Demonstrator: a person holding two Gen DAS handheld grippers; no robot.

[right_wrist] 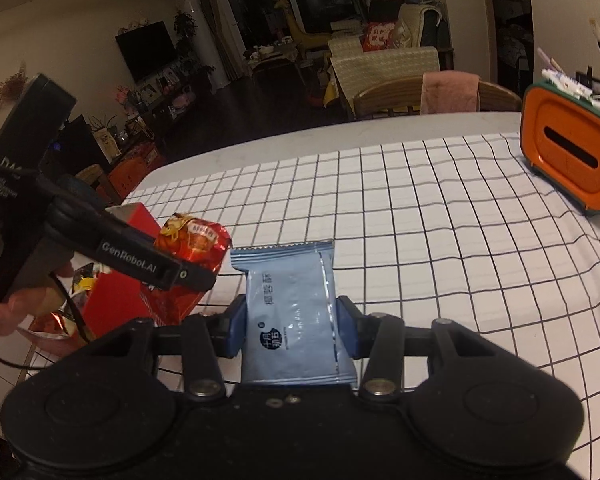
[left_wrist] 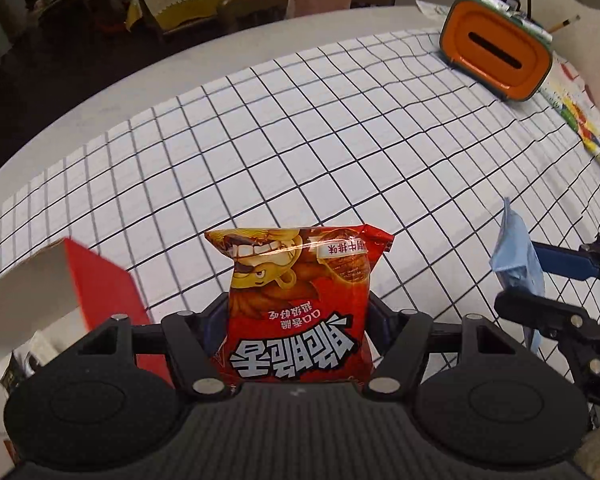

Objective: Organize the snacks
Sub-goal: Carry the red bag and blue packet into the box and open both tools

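Observation:
My left gripper (left_wrist: 298, 320) is shut on a red snack bag (left_wrist: 300, 300) and holds it upright above the checked tablecloth. My right gripper (right_wrist: 290, 320) is shut on a light blue snack packet (right_wrist: 294, 312), also held off the table. In the left wrist view the blue packet (left_wrist: 516, 256) and the right gripper (left_wrist: 536, 284) show at the right. In the right wrist view the red bag (right_wrist: 192, 256) and the left gripper (right_wrist: 188, 274) show at the left, beside a red box (right_wrist: 120, 296).
The red box with a white inside (left_wrist: 96, 280) stands at the table's left edge with other snack wrappers (right_wrist: 60, 320) near it. An orange tissue holder with pens (left_wrist: 496, 56) stands at the far right. A wooden chair with a pink towel (right_wrist: 450, 92) is beyond the table.

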